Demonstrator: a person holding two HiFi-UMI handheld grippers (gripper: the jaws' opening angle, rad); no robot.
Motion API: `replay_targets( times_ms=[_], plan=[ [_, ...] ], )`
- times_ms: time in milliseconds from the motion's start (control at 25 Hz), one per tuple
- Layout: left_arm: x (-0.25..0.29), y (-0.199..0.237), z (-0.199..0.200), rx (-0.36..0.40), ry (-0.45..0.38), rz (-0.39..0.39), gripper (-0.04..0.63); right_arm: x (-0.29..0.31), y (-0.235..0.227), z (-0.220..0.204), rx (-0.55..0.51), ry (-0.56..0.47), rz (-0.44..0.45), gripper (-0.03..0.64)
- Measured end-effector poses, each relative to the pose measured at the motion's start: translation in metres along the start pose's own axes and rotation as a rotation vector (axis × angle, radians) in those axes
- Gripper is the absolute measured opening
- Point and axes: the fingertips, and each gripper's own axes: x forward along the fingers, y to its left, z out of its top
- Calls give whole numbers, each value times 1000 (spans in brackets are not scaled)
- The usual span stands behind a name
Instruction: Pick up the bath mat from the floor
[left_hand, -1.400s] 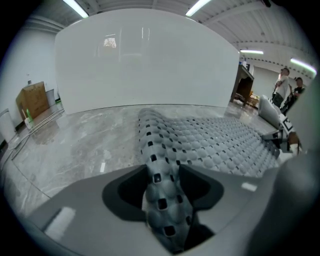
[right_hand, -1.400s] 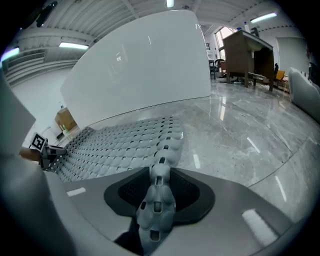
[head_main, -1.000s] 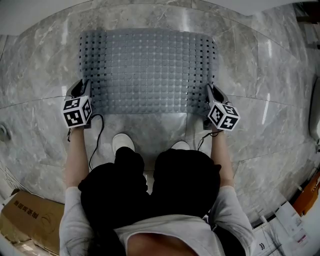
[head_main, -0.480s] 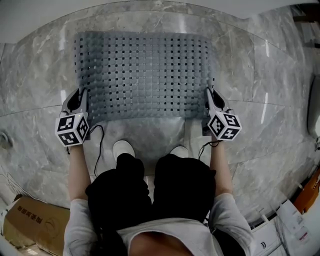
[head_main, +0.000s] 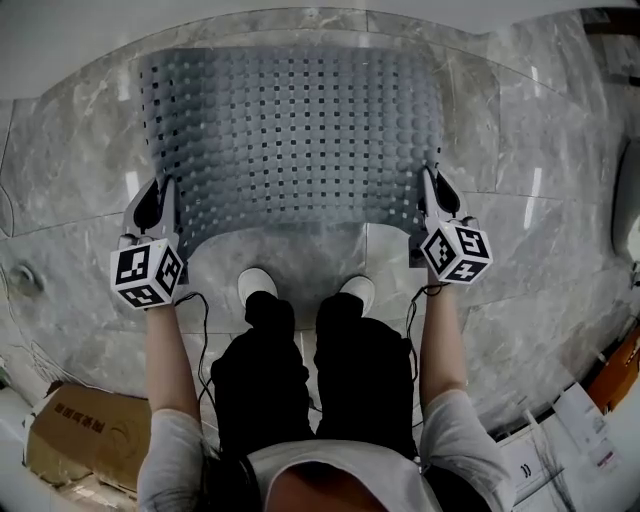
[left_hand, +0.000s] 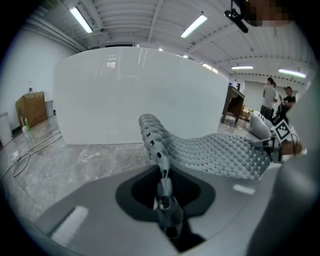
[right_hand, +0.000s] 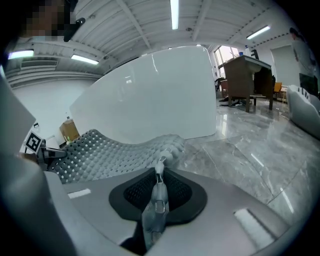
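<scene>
Head view: bath mat (head_main: 290, 140), grey, studded, full of small holes, spread at 12 o'clock from the person's white shoes (head_main: 257, 283), over the grey marble floor (head_main: 560, 200). Left gripper (head_main: 163, 190) is on the mat's near corner at 8 o'clock, right gripper (head_main: 432, 185) on the near corner at 4 o'clock, one on each side edge and well apart. The near edge is held up off the floor and sags between them. The far edge at 12 o'clock lies by the white panel (left_hand: 140, 95); can't tell if it touches the floor. Left gripper view: left gripper (left_hand: 162, 190) is clenched on the mat's edge. Its jaws have just been closing, the rim pinched between them, and the mat (left_hand: 215, 155) humps up from the jaws, then runs off toward 3 o'clock. Right gripper view: right gripper (right_hand: 157, 190) grasps the other side edge, jaws pressed together on the rim, with the mat (right_hand: 110, 150) running off toward 9 o'clock. Marker cubes (head_main: 147, 272) sit at the 6 o'clock end of each gripper, a thin black cable (head_main: 200, 310) hanging below the left one. Cardboard box (head_main: 80, 445) at 7 o'clock on the floor. A desk (right_hand: 247, 75) stands at 2 o'clock in the right gripper view, and people (left_hand: 272, 95) stand far off at 3 o'clock in the left gripper view.
</scene>
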Motion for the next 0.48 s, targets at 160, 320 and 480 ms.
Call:
replay_targets(
  times_ms=[160, 320, 480],
  plan=[
    [-25, -12, 41, 11, -25, -15, 49, -25, 12, 37, -15, -13, 1, 46],
    [-61, -25, 87, 12, -47, -38, 41, -61, 30, 79, -6, -35, 10, 44],
    [-99, -35, 135, 1, -61, -35, 40, -100, 45, 129, -9, -50, 18, 43]
  ],
)
